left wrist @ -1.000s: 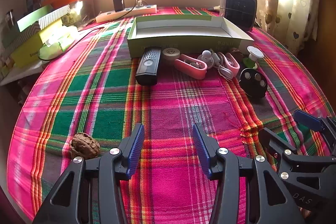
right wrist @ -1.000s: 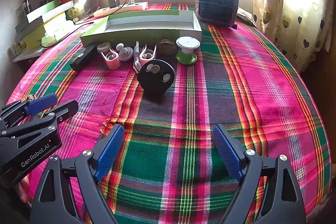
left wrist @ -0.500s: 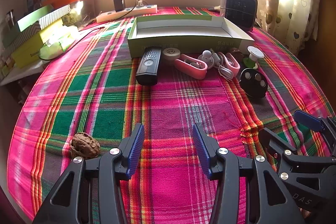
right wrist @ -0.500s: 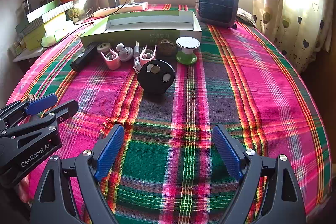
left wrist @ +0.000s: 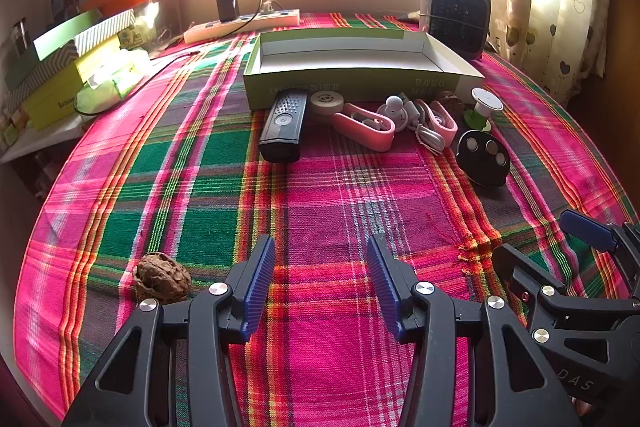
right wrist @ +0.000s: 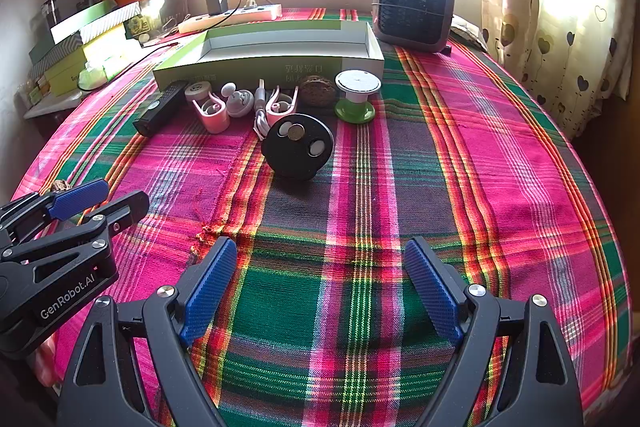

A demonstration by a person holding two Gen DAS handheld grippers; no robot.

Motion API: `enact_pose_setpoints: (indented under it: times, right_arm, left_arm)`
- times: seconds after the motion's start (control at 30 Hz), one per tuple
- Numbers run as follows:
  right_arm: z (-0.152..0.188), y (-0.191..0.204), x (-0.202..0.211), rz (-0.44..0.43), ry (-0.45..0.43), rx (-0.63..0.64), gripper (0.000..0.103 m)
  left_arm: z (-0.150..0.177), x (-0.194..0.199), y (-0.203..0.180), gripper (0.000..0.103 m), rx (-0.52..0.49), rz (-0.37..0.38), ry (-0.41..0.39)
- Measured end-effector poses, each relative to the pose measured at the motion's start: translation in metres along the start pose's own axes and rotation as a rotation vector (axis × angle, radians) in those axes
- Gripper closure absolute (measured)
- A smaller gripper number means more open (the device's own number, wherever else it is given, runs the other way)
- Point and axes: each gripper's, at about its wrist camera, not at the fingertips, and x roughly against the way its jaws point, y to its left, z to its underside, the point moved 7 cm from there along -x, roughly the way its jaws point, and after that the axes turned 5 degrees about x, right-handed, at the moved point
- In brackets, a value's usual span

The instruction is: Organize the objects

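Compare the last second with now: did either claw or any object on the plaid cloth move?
Nothing visibly changed. The left claw and right claw hover open and empty above the plaid cloth; the wrinkled brown walnut and the long green open box lie where they were.

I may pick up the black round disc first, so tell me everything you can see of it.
The black disc is round, dark and matte-looking, lying tilted on the plaid cloth in front of the row of small items. Three small round pieces sit on its top: two pale, one brownish like a coin. A white cable lies at its far-left edge. Neither gripper touches it.
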Motion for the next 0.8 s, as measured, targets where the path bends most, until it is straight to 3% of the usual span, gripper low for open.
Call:
enact_pose_setpoints:
  times: [0.33, 0.5, 0.57, 0.63, 0.8]
  right_arm:
    - [0.001, 0.0, -0.001, -0.001, -0.001, 0.0, 0.017]
    - [-0.001, 0.0, -0.002, -0.023, 0.009, 0.021, 0.017]
    - [-0.004, -0.001, -0.001, -0.03, 0.012, 0.028, 0.017]
    - [-0.006, -0.002, -0.003, -0.047, 0.011, 0.042, 0.017]
    - [-0.01, -0.006, -0.008, -0.055, 0.019, 0.046, 0.017]
  left_arm:
    - [0.0, 0.0, 0.0, 0.056, -0.002, 0.0, -0.001]
    - [0.001, 0.005, 0.003, 0.056, -0.037, 0.036, 0.033]
    - [0.001, 0.011, 0.006, 0.056, -0.085, -0.009, 0.003]
    - [0.003, 0.018, 0.007, 0.056, -0.122, -0.008, -0.03]
    - [0.011, 0.027, 0.018, 0.057, -0.092, 0.073, -0.004]
